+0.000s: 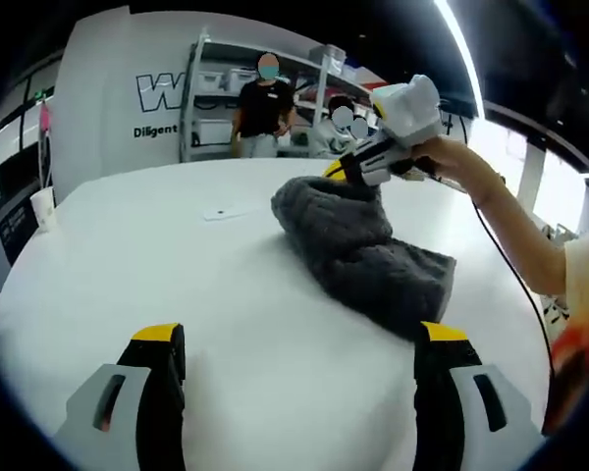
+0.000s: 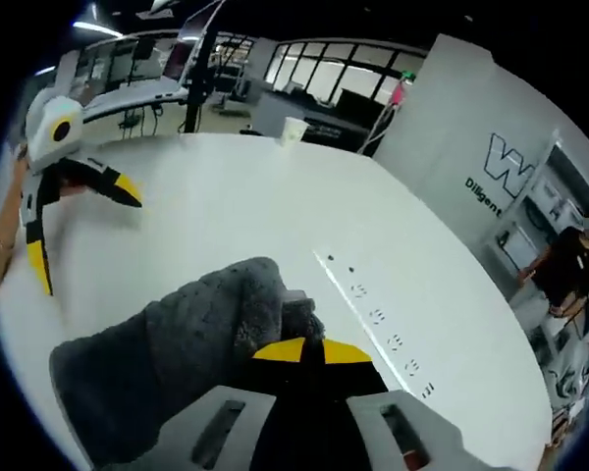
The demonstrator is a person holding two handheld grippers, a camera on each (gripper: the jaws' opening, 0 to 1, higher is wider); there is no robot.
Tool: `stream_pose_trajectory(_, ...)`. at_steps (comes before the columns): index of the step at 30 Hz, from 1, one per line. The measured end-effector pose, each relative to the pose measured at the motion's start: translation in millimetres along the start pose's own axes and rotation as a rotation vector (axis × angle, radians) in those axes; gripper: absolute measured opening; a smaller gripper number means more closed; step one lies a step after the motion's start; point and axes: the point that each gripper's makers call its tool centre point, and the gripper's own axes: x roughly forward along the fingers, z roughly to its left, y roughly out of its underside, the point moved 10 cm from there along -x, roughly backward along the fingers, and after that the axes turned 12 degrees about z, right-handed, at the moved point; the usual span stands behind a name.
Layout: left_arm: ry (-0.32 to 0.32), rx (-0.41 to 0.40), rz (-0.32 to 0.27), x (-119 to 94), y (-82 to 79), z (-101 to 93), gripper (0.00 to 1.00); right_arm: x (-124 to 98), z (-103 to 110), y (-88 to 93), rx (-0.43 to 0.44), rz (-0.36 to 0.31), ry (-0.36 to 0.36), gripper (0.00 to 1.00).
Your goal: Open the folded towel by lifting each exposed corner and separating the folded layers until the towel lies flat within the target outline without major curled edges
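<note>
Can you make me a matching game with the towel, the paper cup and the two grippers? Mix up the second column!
Things:
1. towel
2. paper cup
3. left gripper
4. right gripper

Descriptions:
A. jaws wide open, nothing between them
B. white, standing near the table's edge
C. grey and bunched up on the white table
D. jaws closed together on the towel

Pairs: 1-C, 2-B, 3-A, 4-D
</note>
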Motion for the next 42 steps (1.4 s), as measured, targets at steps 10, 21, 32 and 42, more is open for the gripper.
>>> stream_pose_trajectory(10,-0.002,-0.01,-0.027,-5.0,-2.1,3.5,0.95,18.9,-7.8,-2.6,0.007,0.072,-0.078,0.0)
stream_pose_trajectory(21,-0.009,-0.011,-0.026,-4.1,-0.9,6.4,0.95,28.7,-6.1,-6.1,0.004,0.18,-0.186,0.0)
stream_pose_trajectory(32,-0.013,-0.014,-0.03,-5.3,-0.7,7.9,0.95,38.4,-8.3,-10.0,0.014,0.264,-0.245,0.0)
stream_pose_trajectory(42,-0.013,-0.019,-0.035,-6.3,1.0,7.6,0.95,35.1,-6.0,-11.3,0.011,0.272,-0.245,0.02)
